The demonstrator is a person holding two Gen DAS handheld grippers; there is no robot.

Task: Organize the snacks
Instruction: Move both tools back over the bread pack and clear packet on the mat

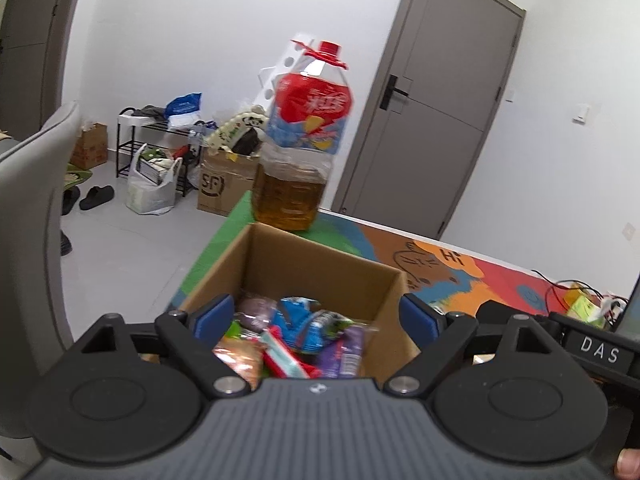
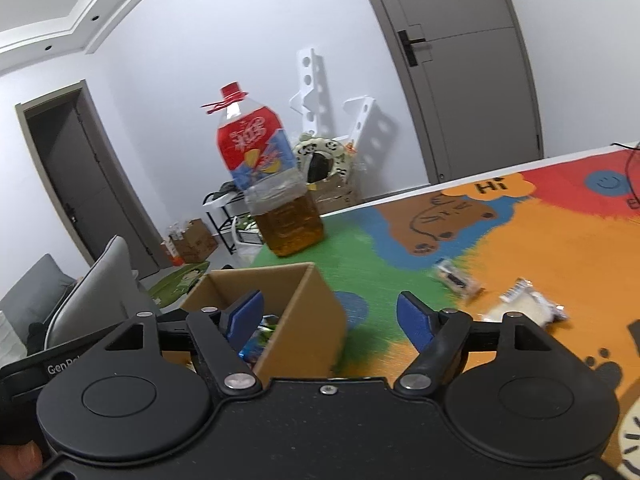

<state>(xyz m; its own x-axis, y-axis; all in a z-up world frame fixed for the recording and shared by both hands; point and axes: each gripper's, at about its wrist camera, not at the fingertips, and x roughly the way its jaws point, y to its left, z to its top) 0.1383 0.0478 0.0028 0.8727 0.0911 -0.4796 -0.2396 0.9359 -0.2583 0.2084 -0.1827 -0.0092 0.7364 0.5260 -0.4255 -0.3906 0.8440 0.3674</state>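
- Sitting on the table [image 2: 520, 248], out on the orange part of the bright mat: two snacks not yet put away, a pale white packet [image 2: 524, 306] and a small dark-and-white packet [image 2: 456, 278] just beside it.
- Looking a bit blurry, so not telling what is printed on them.
- Resting in the cardboard box [image 1: 320, 272] already: a pile of other snack packs [image 1: 292, 336], blue, green, purple, red and tan.
- Standing with the box on the green part of the mat, open at the top, near the table's corner.
- Hanging over the box: the left tongs [image 1: 316, 314], spread wide, holding nothing.
- Hanging between the box and the loose packets: the right tongs [image 2: 330, 314], also spread wide, holding nothing.
- Probably reaching next for a loose packet with the right tongs, being the closer ones.
- Doing it well: swinging right toward the small dark-and-white packet first, since it is nearer the box.
- Coming down from above with one pad on each side of the packet.
- Pinching the middle of the packet, not the thin crinkly end, to stop it slipping out.
- Squeezing gently, so nothing inside is getting crushed.
- Lifting high enough to clear the box wall before letting go.
- Dropping it on the pile, not on the rim.
- Keeping away from the big oil bottle [image 2: 276, 184] standing behind the box; bumping it could be knocking it over.
- Keeping the left tongs out of the way while the right ones are coming over.
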